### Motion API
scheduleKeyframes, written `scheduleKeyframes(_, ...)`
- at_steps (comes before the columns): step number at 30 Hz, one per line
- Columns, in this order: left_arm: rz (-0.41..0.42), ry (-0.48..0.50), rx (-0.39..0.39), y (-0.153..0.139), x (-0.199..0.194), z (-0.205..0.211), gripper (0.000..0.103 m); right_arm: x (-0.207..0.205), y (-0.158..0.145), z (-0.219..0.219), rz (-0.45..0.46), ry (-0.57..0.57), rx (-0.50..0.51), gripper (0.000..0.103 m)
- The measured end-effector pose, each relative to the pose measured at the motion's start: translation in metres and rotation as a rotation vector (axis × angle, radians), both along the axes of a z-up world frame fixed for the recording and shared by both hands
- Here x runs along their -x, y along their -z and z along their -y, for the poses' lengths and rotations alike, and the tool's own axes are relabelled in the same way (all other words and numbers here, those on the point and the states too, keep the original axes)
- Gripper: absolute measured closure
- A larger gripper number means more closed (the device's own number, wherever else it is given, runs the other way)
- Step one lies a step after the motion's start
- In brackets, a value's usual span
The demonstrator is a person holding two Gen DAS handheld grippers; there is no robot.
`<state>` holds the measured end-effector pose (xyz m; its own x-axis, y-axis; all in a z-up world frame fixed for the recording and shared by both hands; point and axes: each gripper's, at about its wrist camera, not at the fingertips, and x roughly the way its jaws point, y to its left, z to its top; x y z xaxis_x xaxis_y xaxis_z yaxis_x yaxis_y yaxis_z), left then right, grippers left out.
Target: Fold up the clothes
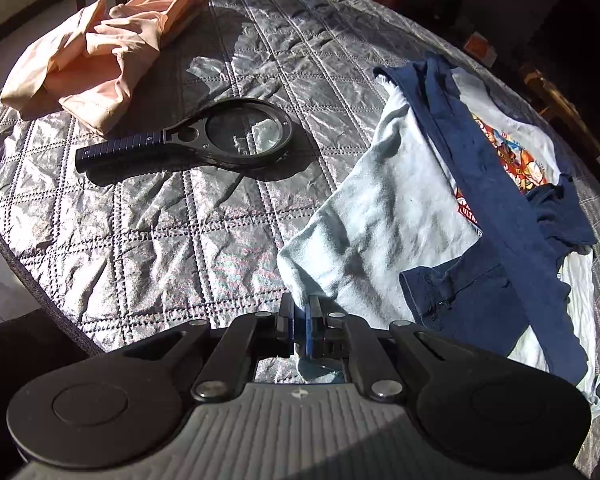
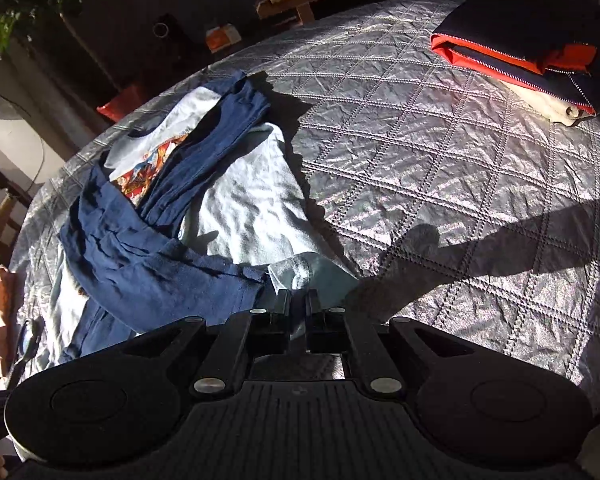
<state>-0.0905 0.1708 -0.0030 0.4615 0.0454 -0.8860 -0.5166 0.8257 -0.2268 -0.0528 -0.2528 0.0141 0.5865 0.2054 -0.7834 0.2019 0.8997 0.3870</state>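
Observation:
A pale blue T-shirt (image 1: 380,216) with navy sleeves (image 1: 480,184) and a red cartoon print (image 1: 516,160) lies partly folded on the silver quilted cover (image 1: 140,240). My left gripper (image 1: 302,314) is shut on the shirt's near left corner, and the cloth bunches between the pads. In the right wrist view the same shirt (image 2: 252,200) spreads away to the left, with a navy sleeve (image 2: 140,272) laid across it. My right gripper (image 2: 298,304) pinches the near hem, its fingers close together with pale cloth in the narrow gap.
A black magnifying glass (image 1: 220,136) lies left of the shirt, with a crumpled peach garment (image 1: 100,60) beyond it. A folded navy and orange jacket (image 2: 540,40) rests at the far right of the cover (image 2: 460,160). Wooden furniture and boxes stand past the far edge.

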Motion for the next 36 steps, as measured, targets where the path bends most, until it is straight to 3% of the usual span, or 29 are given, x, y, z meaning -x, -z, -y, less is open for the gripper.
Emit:
scheduleKeyframes(7,0.013,-0.084,0.101,-0.001,0.005,-0.016,0.099,0.026,-0.004,0.022,0.03,0.103,-0.171,0.096)
scheduleKeyframes(13,0.029,-0.129,0.145,-0.006,0.013,-0.023,0.099,0.05,-0.005,0.031,-0.004,0.149,-0.228,0.102)
scheduleKeyframes(24,0.035,-0.197,0.221,-0.004,0.035,-0.034,0.099,0.061,-0.005,0.035,-0.009,0.172,-0.234,0.102)
scheduleKeyframes(36,0.049,-0.161,0.187,-0.011,0.03,-0.032,0.099,0.064,-0.006,0.04,0.008,0.185,-0.262,0.102)
